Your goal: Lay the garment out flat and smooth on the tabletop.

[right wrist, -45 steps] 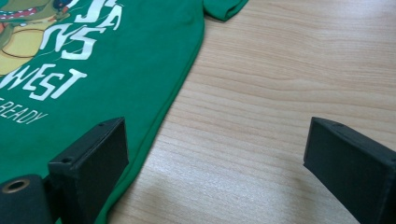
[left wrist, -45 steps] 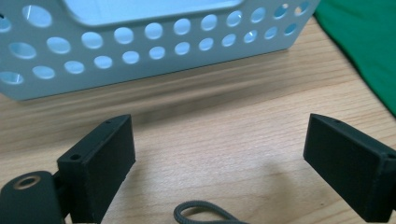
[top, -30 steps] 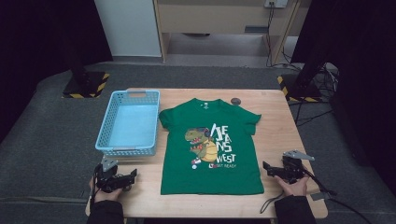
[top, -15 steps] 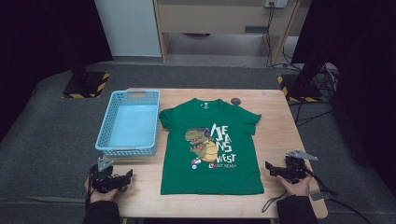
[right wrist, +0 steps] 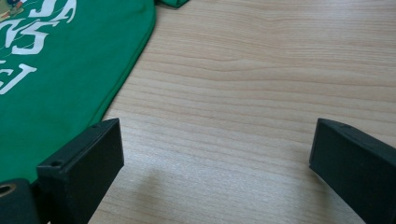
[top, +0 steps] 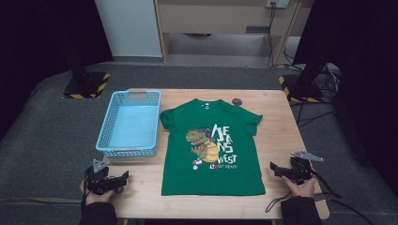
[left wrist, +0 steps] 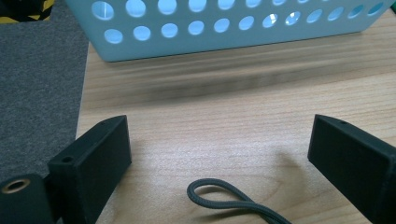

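A green T-shirt with a dinosaur print and white letters lies flat in the middle of the wooden table, collar to the far side. My left gripper rests at the table's near left corner, jaws wide open over bare wood, a short way from the shirt's left hem. In its own view the left gripper has a grey cord loop between its jaws. My right gripper sits open just right of the shirt's lower right hem; the right gripper view shows the right gripper beside the shirt edge.
A light blue perforated basket stands empty on the table's left side, just beyond my left gripper; its wall is close ahead. A small dark round object lies near the far edge. Grey carpet surrounds the table.
Both hands have drawn slightly toward the near edge of the table. The shirt and the basket have not moved.
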`<action>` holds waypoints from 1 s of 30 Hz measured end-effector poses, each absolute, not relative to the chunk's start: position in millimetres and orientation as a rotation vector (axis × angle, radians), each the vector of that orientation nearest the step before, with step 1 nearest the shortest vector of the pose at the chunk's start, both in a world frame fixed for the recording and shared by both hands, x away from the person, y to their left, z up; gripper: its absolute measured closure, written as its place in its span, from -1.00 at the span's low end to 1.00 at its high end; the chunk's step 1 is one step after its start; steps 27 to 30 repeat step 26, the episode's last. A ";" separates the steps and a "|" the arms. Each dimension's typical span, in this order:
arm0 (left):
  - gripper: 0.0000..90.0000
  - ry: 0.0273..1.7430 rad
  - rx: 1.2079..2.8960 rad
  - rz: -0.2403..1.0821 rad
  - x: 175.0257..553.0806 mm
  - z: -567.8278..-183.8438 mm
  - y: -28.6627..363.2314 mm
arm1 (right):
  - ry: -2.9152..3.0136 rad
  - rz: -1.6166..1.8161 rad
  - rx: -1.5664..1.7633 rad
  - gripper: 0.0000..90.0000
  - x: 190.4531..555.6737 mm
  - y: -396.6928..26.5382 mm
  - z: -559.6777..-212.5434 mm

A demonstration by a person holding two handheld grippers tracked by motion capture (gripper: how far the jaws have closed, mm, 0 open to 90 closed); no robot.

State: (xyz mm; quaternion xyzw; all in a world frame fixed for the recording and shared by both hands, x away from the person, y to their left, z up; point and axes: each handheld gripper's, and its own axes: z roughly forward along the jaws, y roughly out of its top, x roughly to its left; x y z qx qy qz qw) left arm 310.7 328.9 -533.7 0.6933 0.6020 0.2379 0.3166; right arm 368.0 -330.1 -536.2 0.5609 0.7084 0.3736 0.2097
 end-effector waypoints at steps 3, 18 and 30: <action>-0.89 1.589 1.827 0.629 310.4 -533.8 330.8 | 1.961 1.037 1.566 -0.94 367.6 -333.6 -535.8; -0.89 1.616 1.829 0.631 307.4 -533.8 343.8 | 1.948 1.017 1.594 -0.93 366.3 -345.6 -536.4; -0.89 1.609 1.833 0.634 307.0 -534.3 346.2 | 1.952 1.009 1.595 -0.91 366.2 -349.3 -536.9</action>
